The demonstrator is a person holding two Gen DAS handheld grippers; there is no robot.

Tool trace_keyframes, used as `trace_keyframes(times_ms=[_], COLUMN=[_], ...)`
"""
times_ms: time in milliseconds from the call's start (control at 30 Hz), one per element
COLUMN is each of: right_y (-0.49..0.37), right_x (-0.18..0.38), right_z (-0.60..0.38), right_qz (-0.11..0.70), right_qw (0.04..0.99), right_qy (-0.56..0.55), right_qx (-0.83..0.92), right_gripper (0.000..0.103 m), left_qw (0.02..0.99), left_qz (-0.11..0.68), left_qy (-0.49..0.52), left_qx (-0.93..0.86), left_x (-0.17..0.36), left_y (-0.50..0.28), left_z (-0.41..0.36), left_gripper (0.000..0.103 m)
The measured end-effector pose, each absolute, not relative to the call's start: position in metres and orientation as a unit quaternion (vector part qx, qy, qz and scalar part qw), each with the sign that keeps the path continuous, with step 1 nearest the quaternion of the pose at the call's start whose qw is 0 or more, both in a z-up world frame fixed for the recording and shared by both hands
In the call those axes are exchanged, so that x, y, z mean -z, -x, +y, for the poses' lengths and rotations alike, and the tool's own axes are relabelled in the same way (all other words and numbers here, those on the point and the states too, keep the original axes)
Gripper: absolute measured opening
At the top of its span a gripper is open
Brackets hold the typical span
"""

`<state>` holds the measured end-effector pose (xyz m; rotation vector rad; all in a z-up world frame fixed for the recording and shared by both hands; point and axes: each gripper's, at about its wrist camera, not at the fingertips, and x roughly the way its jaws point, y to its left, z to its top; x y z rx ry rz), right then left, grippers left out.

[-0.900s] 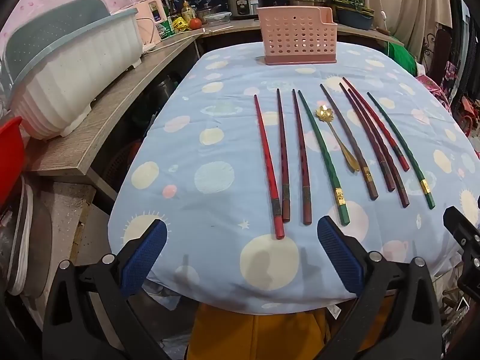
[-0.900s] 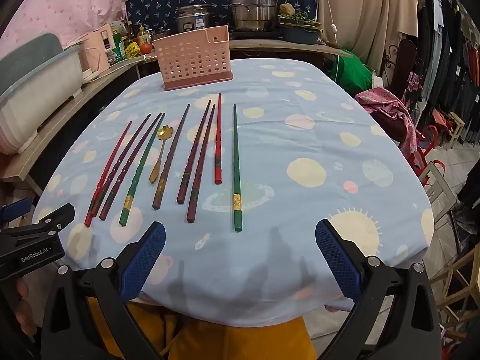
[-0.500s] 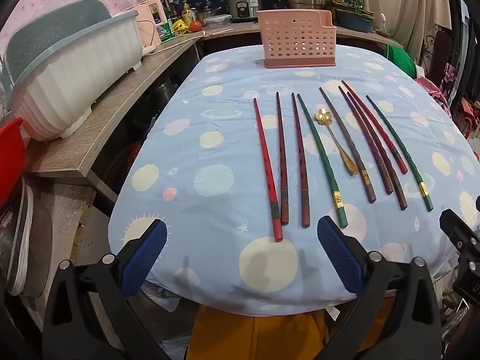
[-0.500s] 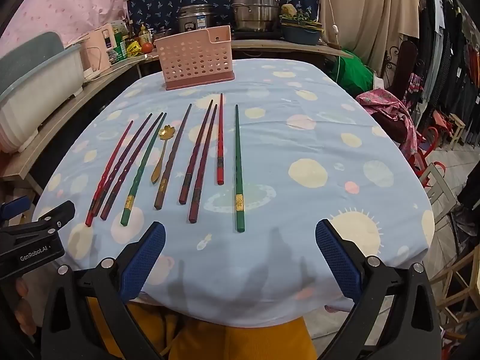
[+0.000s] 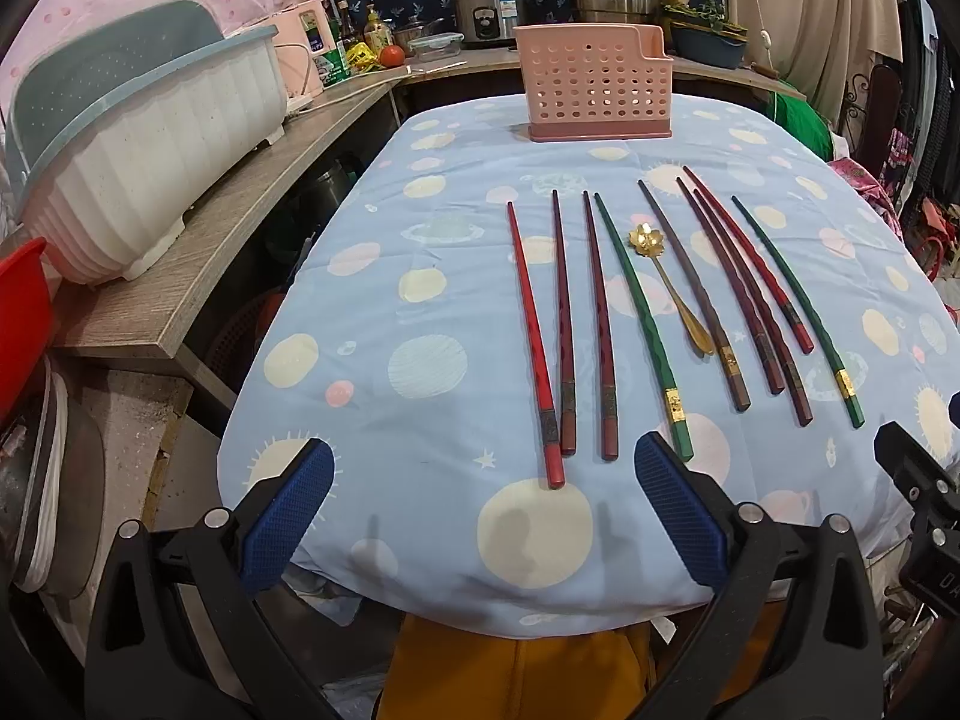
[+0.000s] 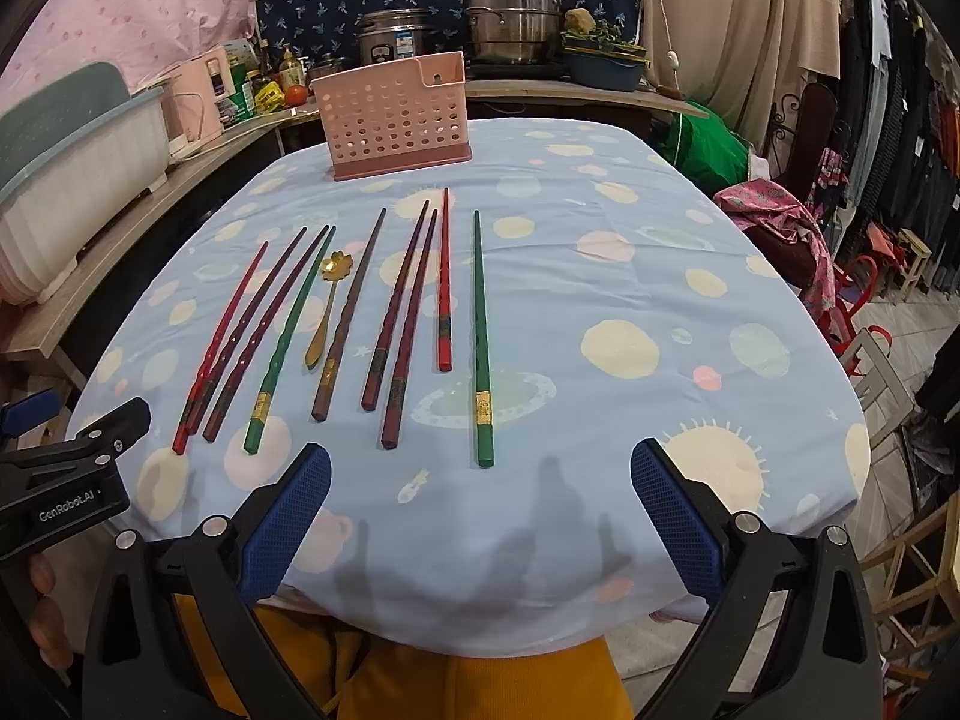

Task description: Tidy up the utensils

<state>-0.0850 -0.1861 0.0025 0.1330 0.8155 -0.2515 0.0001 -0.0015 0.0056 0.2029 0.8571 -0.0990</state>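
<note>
Several chopsticks lie side by side on the blue tablecloth (image 5: 420,360): red ones (image 5: 534,342), dark brown ones (image 5: 600,330) and green ones (image 5: 642,324) with gold bands. A small gold spoon (image 5: 666,282) with a flower bowl lies among them. A pink perforated utensil holder (image 5: 597,90) stands upright at the table's far end. My left gripper (image 5: 483,516) hovers open over the near edge, just short of the red chopstick's end. My right gripper (image 6: 480,513) is open too, just below the rightmost green chopstick (image 6: 480,336), spoon (image 6: 327,306) and holder (image 6: 396,117) beyond it. Neither holds anything.
A wooden counter (image 5: 198,252) along the left carries a white dish rack (image 5: 144,138), bottles and a tomato. Steel pots (image 6: 510,18) stand behind the holder. Chairs, clothes and a pink cloth (image 6: 780,216) crowd the right side. Yellow fabric (image 6: 480,678) shows below the near edge.
Both grippers drifted slightly nearer the table, so the chopsticks sit a little lower and closer in both views. The jaws stayed wide and nothing on the table moved.
</note>
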Motion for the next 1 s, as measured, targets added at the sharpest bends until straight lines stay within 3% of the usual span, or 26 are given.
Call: trace_keyframes(times_ms=[1000], right_y=[0.0865], right_x=[-0.0022], right_z=[-0.1913], right_qz=[0.391], right_qw=[0.908], right_qy=[-0.079], right_qx=[0.128], right_gripper=[0.096], left_qw=[0.903], left_qz=[0.416], left_qy=[-0.098], left_qx=[0.047], left_x=[-0.0051], left_y=[-0.0014], left_z=[-0.0001], left_gripper=[0.096])
